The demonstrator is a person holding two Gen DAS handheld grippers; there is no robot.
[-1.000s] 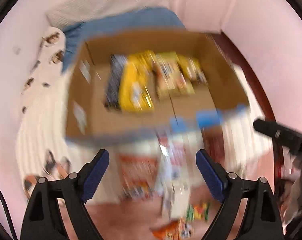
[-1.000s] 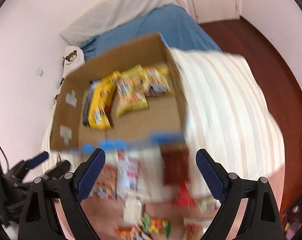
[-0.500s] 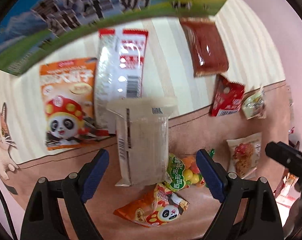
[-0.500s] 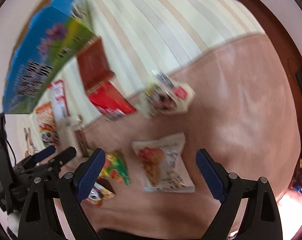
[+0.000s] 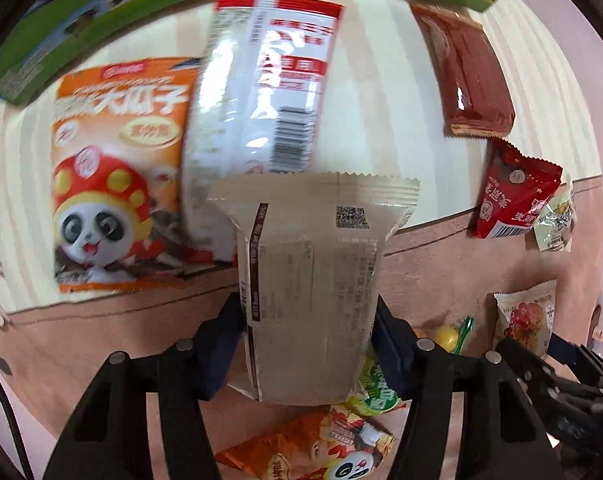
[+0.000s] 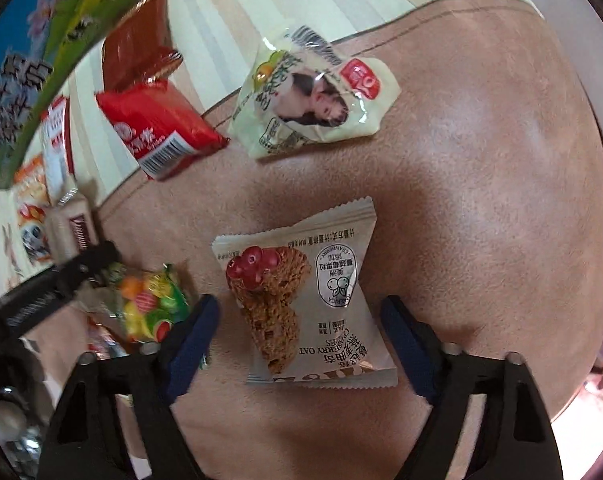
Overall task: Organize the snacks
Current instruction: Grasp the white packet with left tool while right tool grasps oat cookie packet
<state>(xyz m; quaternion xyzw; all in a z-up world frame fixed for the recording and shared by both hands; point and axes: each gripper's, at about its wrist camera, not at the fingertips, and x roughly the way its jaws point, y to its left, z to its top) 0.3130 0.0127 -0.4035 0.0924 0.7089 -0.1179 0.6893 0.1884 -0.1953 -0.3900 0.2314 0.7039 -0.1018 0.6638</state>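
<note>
- Left wrist view: the left hand-held gripper (image 5: 309, 336) is seen closed on the beige snack packet (image 5: 313, 280), its blue pads pressed against both side edges. Half a second earlier the pads stood wide apart around the same packet, so a grasp has just been made and the packet is judged ready to be lifted.
- Beyond the packet, on the striped bedcover (image 5: 381, 92), the white-and-red pouch (image 5: 269, 92) lies beside the orange panda seed bag (image 5: 117, 176), with the brown flat packet (image 5: 467, 80) and the red packet (image 5: 513, 196) to the right. The printed carton (image 5: 101, 24) is at the far edge.
- Right wrist view: the right hand-held gripper (image 6: 301, 332) is held open, its pads either side of the cranberry oat cookie packet (image 6: 301, 304) but clear of it. The packet lies flat on the brown blanket (image 6: 481, 160). Since half a second ago the gripper has been brought lower over this packet, so a second grasp is judged imminent.
- To the left lies the fruit candy bag (image 6: 149, 304); farther off, the pale green packet (image 6: 313, 104).
</note>
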